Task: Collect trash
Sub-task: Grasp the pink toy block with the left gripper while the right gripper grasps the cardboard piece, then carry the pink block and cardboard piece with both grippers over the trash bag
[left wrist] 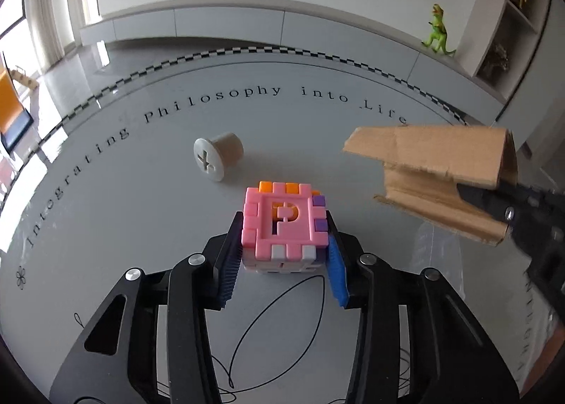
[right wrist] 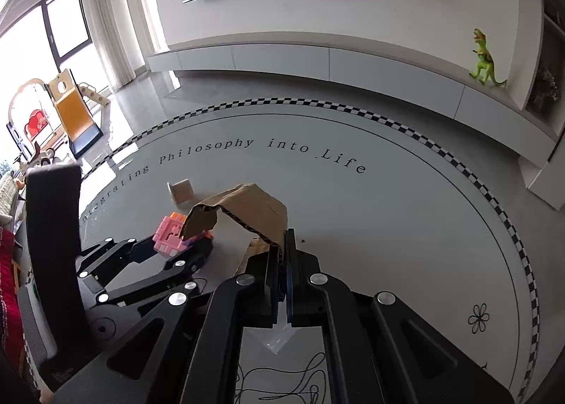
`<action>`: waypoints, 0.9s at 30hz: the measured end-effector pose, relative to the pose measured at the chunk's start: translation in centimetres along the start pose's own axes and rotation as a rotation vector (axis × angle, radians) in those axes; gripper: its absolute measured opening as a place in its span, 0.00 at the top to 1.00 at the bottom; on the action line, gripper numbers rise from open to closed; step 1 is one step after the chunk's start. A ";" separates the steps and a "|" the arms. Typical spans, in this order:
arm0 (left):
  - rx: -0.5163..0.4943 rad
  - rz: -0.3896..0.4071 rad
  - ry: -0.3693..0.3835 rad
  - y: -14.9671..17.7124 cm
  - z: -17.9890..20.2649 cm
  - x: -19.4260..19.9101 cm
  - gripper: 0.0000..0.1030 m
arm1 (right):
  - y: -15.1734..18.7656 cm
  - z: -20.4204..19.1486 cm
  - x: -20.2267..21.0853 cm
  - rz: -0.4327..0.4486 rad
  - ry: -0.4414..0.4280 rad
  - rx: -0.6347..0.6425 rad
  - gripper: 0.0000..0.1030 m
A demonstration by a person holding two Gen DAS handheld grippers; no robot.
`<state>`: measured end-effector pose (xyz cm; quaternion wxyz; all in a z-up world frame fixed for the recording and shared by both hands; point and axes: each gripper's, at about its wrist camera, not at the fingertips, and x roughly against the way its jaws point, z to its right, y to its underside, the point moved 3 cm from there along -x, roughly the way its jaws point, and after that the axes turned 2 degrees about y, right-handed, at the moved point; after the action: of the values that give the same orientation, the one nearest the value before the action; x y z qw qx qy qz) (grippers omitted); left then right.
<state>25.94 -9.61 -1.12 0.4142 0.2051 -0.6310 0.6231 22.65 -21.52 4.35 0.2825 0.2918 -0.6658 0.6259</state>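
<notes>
Cardboard scrap (right wrist: 243,213) pinched in right hand-held gripper (right wrist: 282,255) (off mat).

Torn brown corrugated cardboard (left wrist: 441,171) at three o'clock, matt and rough-edged, fluting bare along the tear. Smooth, satin plastic on the pink block cube (left wrist: 282,224) at centre and on the white screw-shaped toy (left wrist: 217,155) at eleven o'clock, ribbed matt pads (left wrist: 337,270) beside the cube. Glossy, reflective grey table (left wrist: 141,210) beneath; shiny green plastic dinosaur (left wrist: 438,31) at one o'clock.
</notes>
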 end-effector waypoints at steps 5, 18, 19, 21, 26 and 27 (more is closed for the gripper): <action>0.002 0.003 -0.020 1.0 -0.3 0.9 0.61 | 0.5 0.1 0.5 -0.005 0.000 -0.003 0.97; 0.033 0.018 -0.055 5.6 -1.3 8.2 0.61 | 2.7 -1.4 5.9 0.004 -0.084 -0.034 0.97; 0.036 0.020 -0.054 6.0 -1.4 8.7 0.61 | 2.9 -1.5 6.4 0.004 -0.090 -0.035 0.97; 0.041 0.024 -0.060 6.8 -1.3 9.9 0.61 | 3.6 -1.9 7.7 0.005 -0.106 -0.035 0.97; 0.048 0.036 -0.077 9.9 -1.5 13.8 0.61 | 5.6 -3.1 10.7 0.011 -0.144 -0.024 0.97; 0.051 0.041 -0.080 10.4 -1.5 14.6 0.61 | 6.0 -3.4 11.2 0.011 -0.152 -0.021 0.97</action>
<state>9.92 -3.01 3.65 0.3705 0.2272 -0.6350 0.6387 10.71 -18.26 8.85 0.2307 0.3318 -0.6934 0.5965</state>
